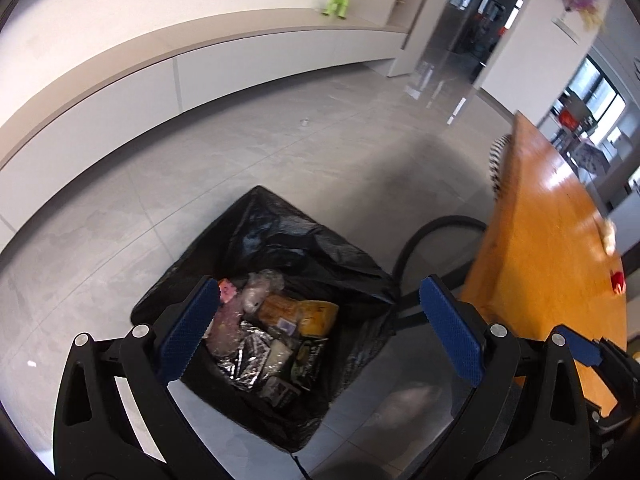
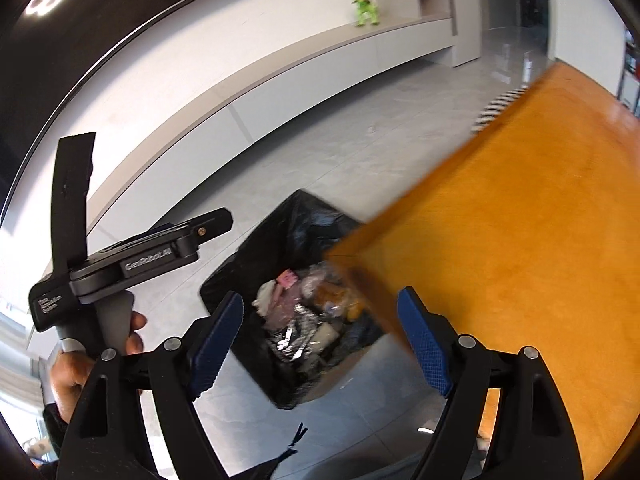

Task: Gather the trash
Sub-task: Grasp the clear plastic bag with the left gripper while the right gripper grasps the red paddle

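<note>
The trash bin (image 1: 280, 300), lined with a black bag, stands upright on the grey tiled floor (image 1: 280, 140), mouth facing up, just beside the near corner of the orange table (image 1: 540, 240). Its long axis cannot be told. Wrappers and foil packets (image 1: 276, 344) fill it. The left gripper (image 1: 320, 328) hangs above it, jaws spread wide and empty. The right gripper (image 2: 320, 340) also stands spread, holding nothing, between bin and table corner.

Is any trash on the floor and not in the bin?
Maybe. One small pale scrap lies alone on the floor, far from the bin. It is too small to identify. The other trash sits inside the bin.
</note>
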